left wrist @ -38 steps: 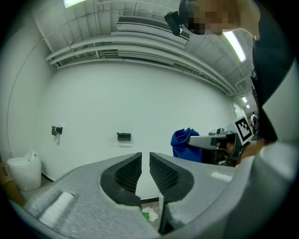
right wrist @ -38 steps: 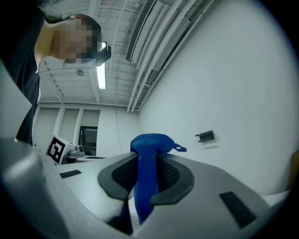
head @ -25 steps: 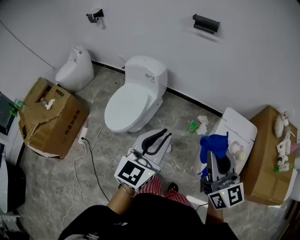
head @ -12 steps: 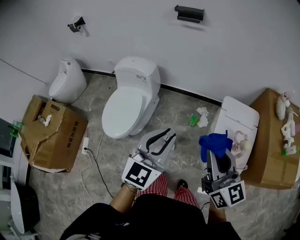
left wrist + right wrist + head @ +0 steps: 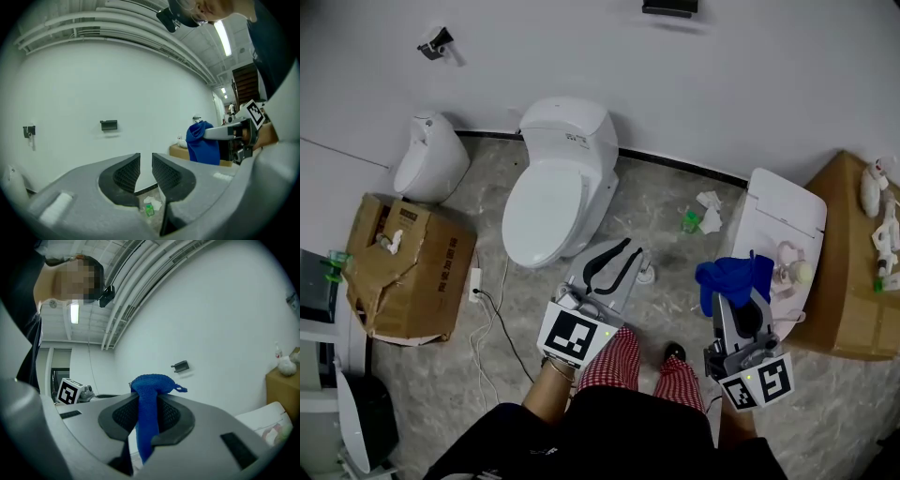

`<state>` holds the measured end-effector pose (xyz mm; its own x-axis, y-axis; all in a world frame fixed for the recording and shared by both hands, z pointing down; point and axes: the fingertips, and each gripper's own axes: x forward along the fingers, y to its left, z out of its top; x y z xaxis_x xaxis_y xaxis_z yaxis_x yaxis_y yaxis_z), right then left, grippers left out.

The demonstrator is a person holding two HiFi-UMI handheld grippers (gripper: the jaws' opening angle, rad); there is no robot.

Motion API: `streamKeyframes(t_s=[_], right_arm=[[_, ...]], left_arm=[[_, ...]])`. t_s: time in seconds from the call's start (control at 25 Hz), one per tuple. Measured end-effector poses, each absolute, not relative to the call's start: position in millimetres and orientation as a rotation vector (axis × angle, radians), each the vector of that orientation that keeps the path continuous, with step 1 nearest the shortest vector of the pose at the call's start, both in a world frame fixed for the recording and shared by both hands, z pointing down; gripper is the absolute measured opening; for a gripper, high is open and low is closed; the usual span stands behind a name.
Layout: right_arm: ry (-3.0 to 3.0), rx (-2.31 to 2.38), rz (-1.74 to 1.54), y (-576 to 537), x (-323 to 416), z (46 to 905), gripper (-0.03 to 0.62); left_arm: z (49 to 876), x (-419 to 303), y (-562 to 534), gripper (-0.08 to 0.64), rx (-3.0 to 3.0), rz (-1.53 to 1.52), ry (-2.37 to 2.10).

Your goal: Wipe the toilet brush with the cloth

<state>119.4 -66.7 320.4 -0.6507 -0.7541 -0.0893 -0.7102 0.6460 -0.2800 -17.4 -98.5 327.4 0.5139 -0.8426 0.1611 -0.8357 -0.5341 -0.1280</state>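
scene: toilet (image 5: pixel 548 202) far left, white lid (image 5: pixel 778 211) on the floor at right | left hand-held gripper (image 5: pixel 628 261): jaws just eased slightly apart, nothing between | right hand-held gripper (image 5: pixel 147 401): pinching blue cloth (image 5: pixel 731 279) | toilet brush: probably the pink item (image 5: pixel 792 267) on the lid, just far-right of the cloth; right hand nearer; long axis unclear

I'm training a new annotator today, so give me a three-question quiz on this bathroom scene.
1. What does the right tool clamp? A) blue cloth B) sponge C) brush
2. True or false: the toilet has its lid raised.
3. Fill in: in the head view, the urinal stands to the toilet's ____.
Key: 1 A; 2 false, the lid is down; 3 left.
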Motion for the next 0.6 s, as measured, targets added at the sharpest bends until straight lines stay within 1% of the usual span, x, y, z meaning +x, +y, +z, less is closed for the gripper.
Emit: streamKeyframes(t_s=[0.6], right_arm=[[2.624,-1.297,-0.417,-80.4,127.4,360.6,0.069]], left_arm=[[389.1,-25.2,-120.4,0.061,-2.814,-0.398,1.504]])
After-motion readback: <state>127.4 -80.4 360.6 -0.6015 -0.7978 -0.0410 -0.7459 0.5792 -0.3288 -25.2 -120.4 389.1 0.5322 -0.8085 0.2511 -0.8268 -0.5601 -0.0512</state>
